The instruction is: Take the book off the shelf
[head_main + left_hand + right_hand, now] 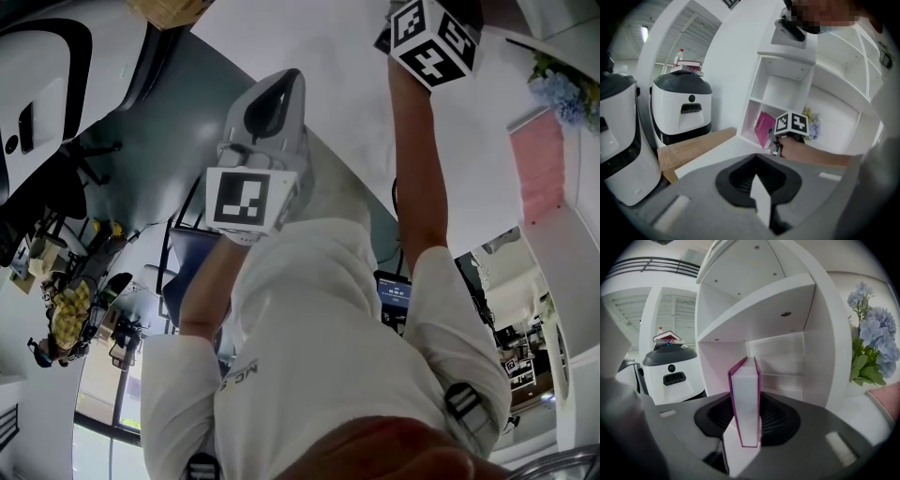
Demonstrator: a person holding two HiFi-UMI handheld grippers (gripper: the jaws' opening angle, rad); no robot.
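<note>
A pink-covered book [746,399] with white pages stands upright in a lower compartment of the white shelf unit [764,301]. My right gripper [746,439] has its jaws around the book's near edge, and the white pads [731,453] press on both covers. The left gripper view shows the same book [765,129] leaning in that compartment, with the right gripper [780,140] and its marker cube against it. My left gripper [761,201] hangs back from the shelf, shut with nothing in it. In the head view, the left gripper [278,94] is left of centre and the right gripper [433,39] at the top.
Blue artificial flowers [874,333] stand just right of the book's compartment. Two white-and-black machines [682,108] stand to the shelf's left, one with books on top. A brown board [693,150] lies in front of them. The person's white-sleeved arm [820,157] reaches to the shelf.
</note>
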